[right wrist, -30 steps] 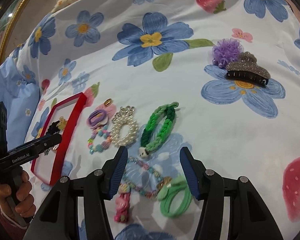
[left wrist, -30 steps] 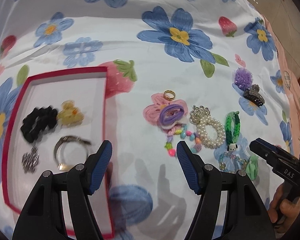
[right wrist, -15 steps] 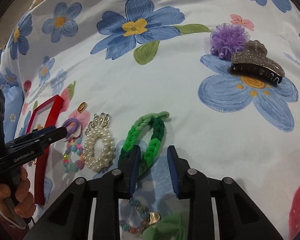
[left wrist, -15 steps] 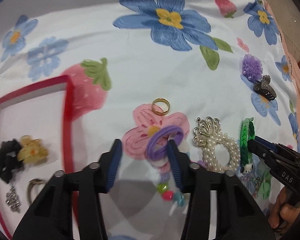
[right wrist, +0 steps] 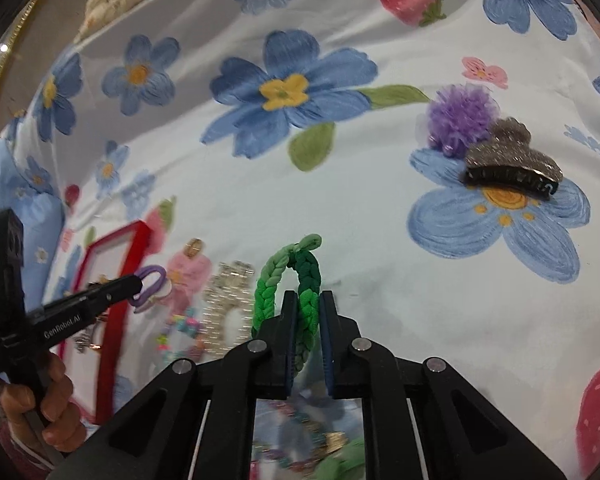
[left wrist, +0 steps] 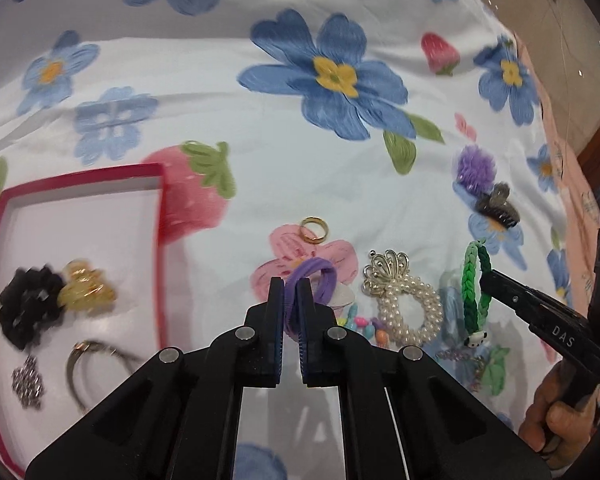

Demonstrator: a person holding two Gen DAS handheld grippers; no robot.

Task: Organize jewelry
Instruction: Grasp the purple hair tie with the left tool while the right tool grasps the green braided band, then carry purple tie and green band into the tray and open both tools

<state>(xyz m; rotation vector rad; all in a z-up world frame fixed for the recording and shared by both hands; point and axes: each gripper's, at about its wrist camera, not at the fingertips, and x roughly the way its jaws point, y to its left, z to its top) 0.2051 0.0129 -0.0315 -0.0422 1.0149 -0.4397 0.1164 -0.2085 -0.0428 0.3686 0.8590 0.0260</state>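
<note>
My left gripper (left wrist: 290, 290) is shut on a purple hair tie (left wrist: 324, 276), which stands up off the flowered sheet; the right wrist view shows the same hair tie (right wrist: 152, 284) in its tips. My right gripper (right wrist: 305, 298) has its jaws closing on one side of a green braided band (right wrist: 272, 280), and the pads pinch it. In the left wrist view the green band (left wrist: 470, 280) hangs upright from those tips, a small panda charm at its low end. A red-rimmed tray (left wrist: 160, 216) lies to the left.
The tray holds a black scrunchie (left wrist: 28, 308), a yellow claw clip (left wrist: 86, 292), a bangle (left wrist: 96, 360) and a small silver piece (left wrist: 28, 380). On the sheet lie a gold ring (left wrist: 314, 230), a pearl scrunchie (left wrist: 408, 308), a bead bracelet (left wrist: 364, 324), a purple pom (right wrist: 460, 114) and a glittery claw clip (right wrist: 508, 160).
Both grippers went from wide open to closed. The left moved forward over the purple hair tie and gripped it. The right came onto the green band and took hold of it.
</note>
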